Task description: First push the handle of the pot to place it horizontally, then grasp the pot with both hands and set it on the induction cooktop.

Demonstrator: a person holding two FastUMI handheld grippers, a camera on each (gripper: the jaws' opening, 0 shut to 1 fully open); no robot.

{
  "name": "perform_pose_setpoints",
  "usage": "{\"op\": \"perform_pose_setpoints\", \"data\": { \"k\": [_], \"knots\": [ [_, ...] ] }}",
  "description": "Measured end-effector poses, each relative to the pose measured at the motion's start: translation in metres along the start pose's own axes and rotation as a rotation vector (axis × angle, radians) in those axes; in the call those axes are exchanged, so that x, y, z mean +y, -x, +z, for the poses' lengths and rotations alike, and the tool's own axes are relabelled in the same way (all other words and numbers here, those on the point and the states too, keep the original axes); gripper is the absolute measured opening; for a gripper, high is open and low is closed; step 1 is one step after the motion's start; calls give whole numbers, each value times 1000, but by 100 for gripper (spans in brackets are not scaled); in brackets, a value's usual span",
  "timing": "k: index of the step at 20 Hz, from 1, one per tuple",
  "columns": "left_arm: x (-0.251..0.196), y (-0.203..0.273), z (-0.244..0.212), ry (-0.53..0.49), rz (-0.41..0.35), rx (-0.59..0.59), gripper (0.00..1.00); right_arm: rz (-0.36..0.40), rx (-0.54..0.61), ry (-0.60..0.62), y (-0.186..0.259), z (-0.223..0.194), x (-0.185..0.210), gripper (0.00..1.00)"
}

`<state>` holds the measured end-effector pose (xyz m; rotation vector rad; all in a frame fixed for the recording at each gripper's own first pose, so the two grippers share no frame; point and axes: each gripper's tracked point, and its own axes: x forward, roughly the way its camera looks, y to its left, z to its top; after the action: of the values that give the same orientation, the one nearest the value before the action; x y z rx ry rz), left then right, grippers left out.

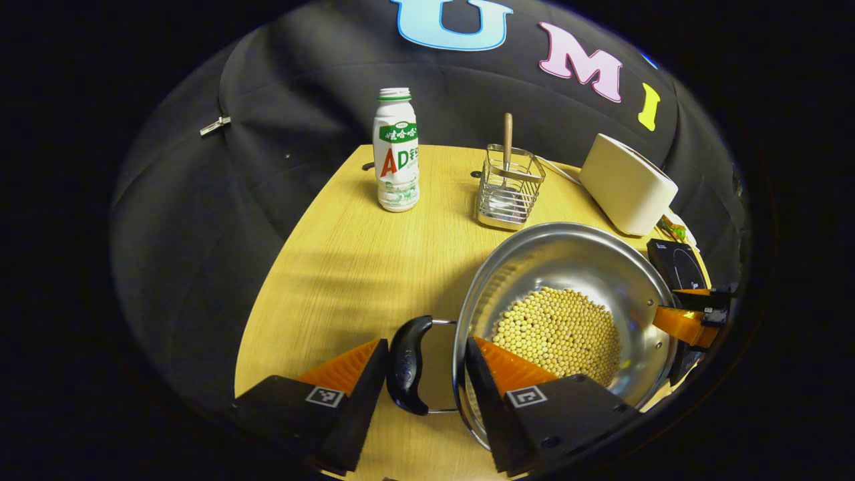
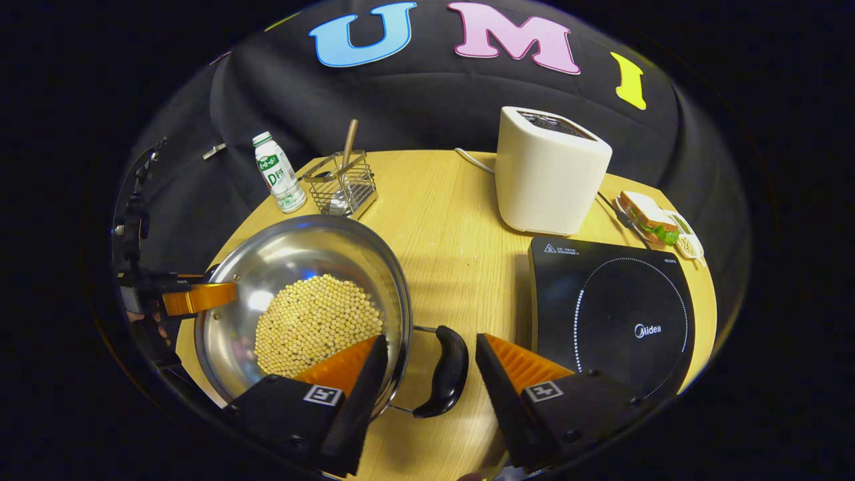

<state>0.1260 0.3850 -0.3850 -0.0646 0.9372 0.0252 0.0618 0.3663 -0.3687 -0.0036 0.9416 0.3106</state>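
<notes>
A steel pot (image 1: 568, 260) (image 2: 294, 247) holding soybeans stands on the wooden table (image 1: 347, 267). It has a black handle on each side. In the left gripper view, my left gripper (image 1: 424, 361) is open and straddles one handle (image 1: 409, 364), its right finger over the pot rim. In the right gripper view, my right gripper (image 2: 427, 357) is open and straddles the opposite handle (image 2: 447, 371), with its left finger over the rim. Neither handle is pressed by both fingers. The black induction cooktop (image 2: 614, 314) (image 1: 678, 264) lies just right of the pot. The far gripper appears across the pot in each view (image 1: 688, 314) (image 2: 187, 297).
A cream toaster (image 2: 551, 174) (image 1: 628, 184) stands behind the cooktop. A wire basket with a wooden-handled utensil (image 2: 340, 184) (image 1: 509, 190) and a white drink bottle (image 2: 279, 172) (image 1: 397, 152) sit at the table's back. A sandwich on a small plate (image 2: 651, 217) lies at the far right edge.
</notes>
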Motion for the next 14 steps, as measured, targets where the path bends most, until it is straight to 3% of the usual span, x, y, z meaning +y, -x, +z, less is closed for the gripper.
{"op": "perform_pose_setpoints", "data": {
  "k": [2, 3, 9, 10, 14],
  "knots": [
    [0, -2, -3, -14, 2, 6, 69, -5, 6, -4, -2, -2, 0, 69],
    [0, -1, -3, -25, 3, -4, 69, -6, 9, -14, -5, 0, -1, 69],
    [-6, 12, -6, 4, 25, -14, 59, -8, 22, -18, -1, 0, -1, 47],
    [-8, 20, -5, -6, 30, -24, 58, -5, 18, -32, 4, 1, -2, 51],
    [-18, 57, 9, -21, 53, -45, 58, 22, -7, -42, 43, 15, -10, 51]
  ]
}}
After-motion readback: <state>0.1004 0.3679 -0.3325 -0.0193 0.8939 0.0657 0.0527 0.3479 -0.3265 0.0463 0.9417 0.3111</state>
